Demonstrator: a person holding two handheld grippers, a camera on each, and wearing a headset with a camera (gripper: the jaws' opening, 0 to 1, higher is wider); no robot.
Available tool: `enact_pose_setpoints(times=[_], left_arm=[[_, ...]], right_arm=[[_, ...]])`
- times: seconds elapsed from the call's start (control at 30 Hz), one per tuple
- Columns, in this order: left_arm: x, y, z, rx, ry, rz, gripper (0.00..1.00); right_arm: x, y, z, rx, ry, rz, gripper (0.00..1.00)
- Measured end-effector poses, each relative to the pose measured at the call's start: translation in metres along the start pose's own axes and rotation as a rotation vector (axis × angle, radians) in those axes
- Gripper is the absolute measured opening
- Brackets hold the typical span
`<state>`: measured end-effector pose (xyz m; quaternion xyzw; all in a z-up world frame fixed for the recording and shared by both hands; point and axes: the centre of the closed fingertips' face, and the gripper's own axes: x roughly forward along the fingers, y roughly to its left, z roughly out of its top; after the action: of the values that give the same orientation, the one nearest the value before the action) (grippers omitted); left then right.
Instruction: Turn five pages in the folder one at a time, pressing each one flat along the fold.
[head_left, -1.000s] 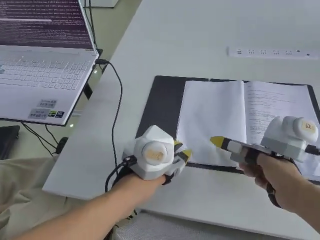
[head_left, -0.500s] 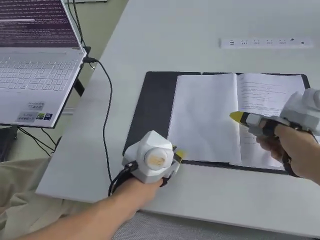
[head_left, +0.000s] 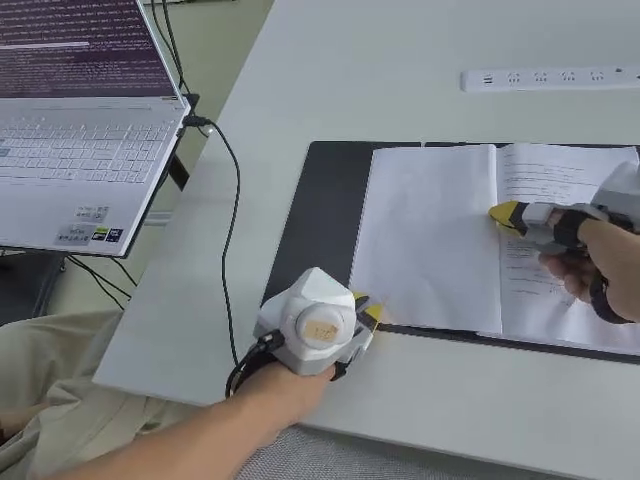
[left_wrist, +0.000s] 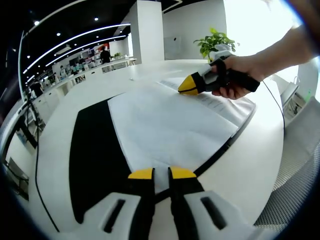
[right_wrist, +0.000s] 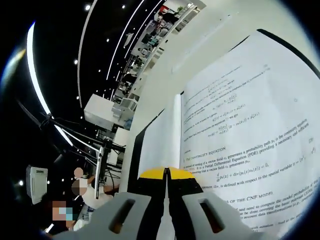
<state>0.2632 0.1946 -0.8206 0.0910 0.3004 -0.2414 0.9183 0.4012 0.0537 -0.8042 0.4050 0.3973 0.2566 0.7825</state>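
Left gripper (head_left: 368, 312) at folder (head_left: 320, 210) edge, table (head_left: 400, 60) beyond

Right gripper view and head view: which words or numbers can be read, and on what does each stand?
"CONTINUITY EQUATION": heading on the printed page.
"CNF MODEL": lower heading on the same page.
Body text and formulas of that page: too small to read.
Text on the laptop screen, laptop stickers and power strip: too blurred to read.
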Motion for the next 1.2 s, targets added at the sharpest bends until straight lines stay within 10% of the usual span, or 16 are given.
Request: enact_pose_setpoints(times=[0.57,1.2], left_arm=[[0.0,-0.002,0.001,0.023,0.002,0.003,0.08],[0.001,0.0,-0.002,0.038,-0.003,-0.002,0.08]], right_arm=[[0.033,0.005,0.034,0.157,-0.071,0.041,0.0],[0.068,-0.01,0.096,0.204,-0.216,-0.036,0.0]])
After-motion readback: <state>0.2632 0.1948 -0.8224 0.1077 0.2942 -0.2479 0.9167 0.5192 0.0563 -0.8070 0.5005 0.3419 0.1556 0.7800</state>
